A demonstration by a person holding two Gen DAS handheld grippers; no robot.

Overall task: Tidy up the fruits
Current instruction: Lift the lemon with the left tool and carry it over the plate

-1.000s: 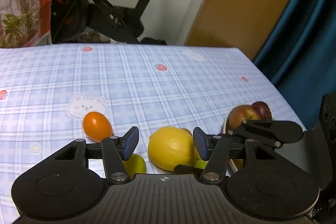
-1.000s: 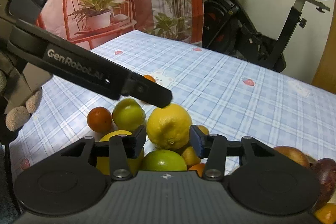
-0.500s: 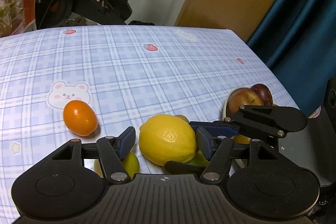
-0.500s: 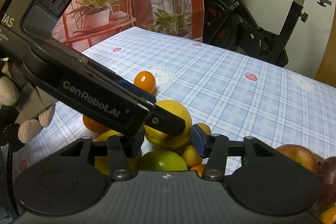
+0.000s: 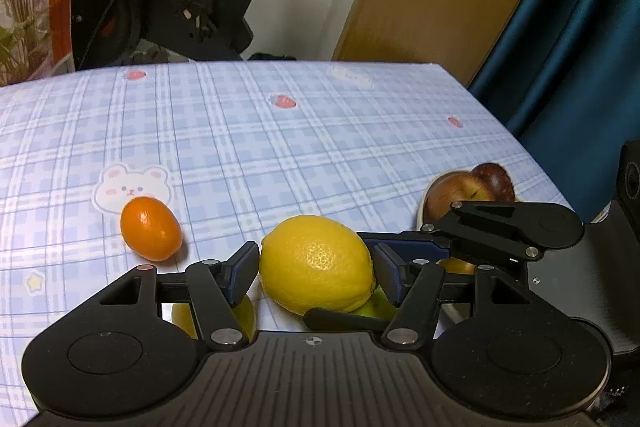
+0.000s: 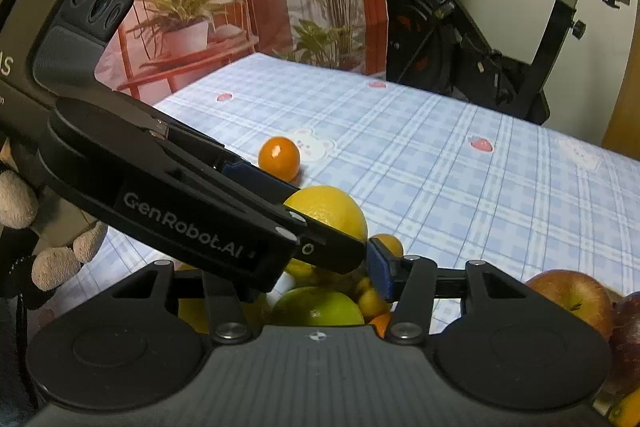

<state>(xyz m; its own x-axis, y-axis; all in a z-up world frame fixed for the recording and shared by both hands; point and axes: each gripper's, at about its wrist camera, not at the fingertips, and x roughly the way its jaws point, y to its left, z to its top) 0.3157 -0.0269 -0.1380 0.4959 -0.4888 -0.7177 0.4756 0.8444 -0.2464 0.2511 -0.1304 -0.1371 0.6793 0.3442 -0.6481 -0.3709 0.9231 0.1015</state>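
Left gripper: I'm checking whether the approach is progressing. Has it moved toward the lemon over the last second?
Yes. The left gripper has closed in: its fingers now flank the lemon, which sat ahead of them before, judged against the bear print.

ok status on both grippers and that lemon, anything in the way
Left gripper open, pads either side of the lemon, not clamped. Right gripper open, behind the fruit pile. The two grippers crowd each other at the lemon; kumquat sits clear.
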